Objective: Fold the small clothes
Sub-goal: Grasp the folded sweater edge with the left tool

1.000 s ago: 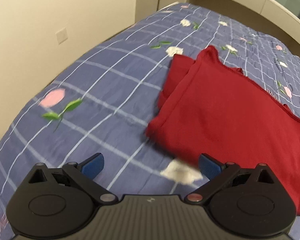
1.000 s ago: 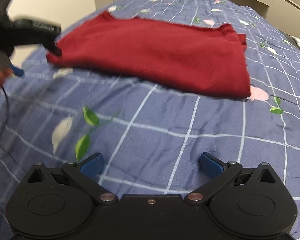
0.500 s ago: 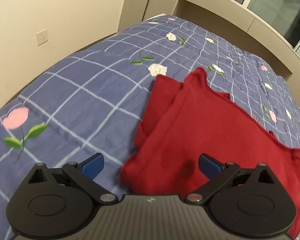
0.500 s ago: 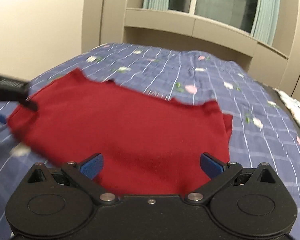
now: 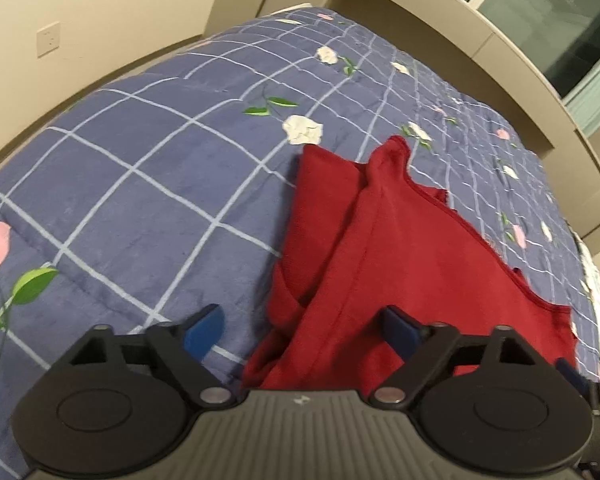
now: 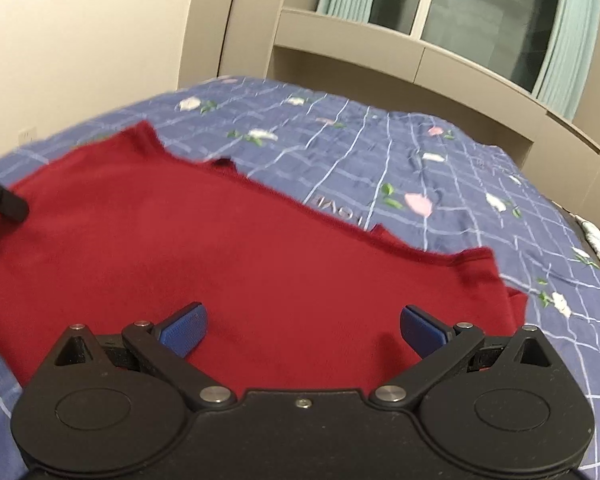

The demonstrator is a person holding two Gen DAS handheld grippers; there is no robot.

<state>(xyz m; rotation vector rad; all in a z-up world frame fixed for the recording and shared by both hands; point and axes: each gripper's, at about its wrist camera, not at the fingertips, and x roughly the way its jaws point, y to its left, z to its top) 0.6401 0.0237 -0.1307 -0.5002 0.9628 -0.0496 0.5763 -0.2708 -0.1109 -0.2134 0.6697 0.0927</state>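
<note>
Two grippers are poised over the red garment (image 6: 228, 248) lying part-folded on the bed (image 5: 148, 184). Left gripper (image 5: 300, 330) fingers have just been closing around its near corner, not yet pinching; right gripper (image 6: 302, 330) fingers are spread, empty. Next, a firm pinch seems needed.

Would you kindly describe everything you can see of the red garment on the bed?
The red garment is a soft, fleecy-looking knit in deep red, lying mostly flat on the blue checked bedspread. Its far edge is a stitched hem with small notches. At its left end a layer is folded over, leaving ridges and a loose flap. The left gripper, jaws just been closing but not pressing, straddles that end's near corner; the right gripper stands open at the near edge. Neither pinches the cloth.
</note>
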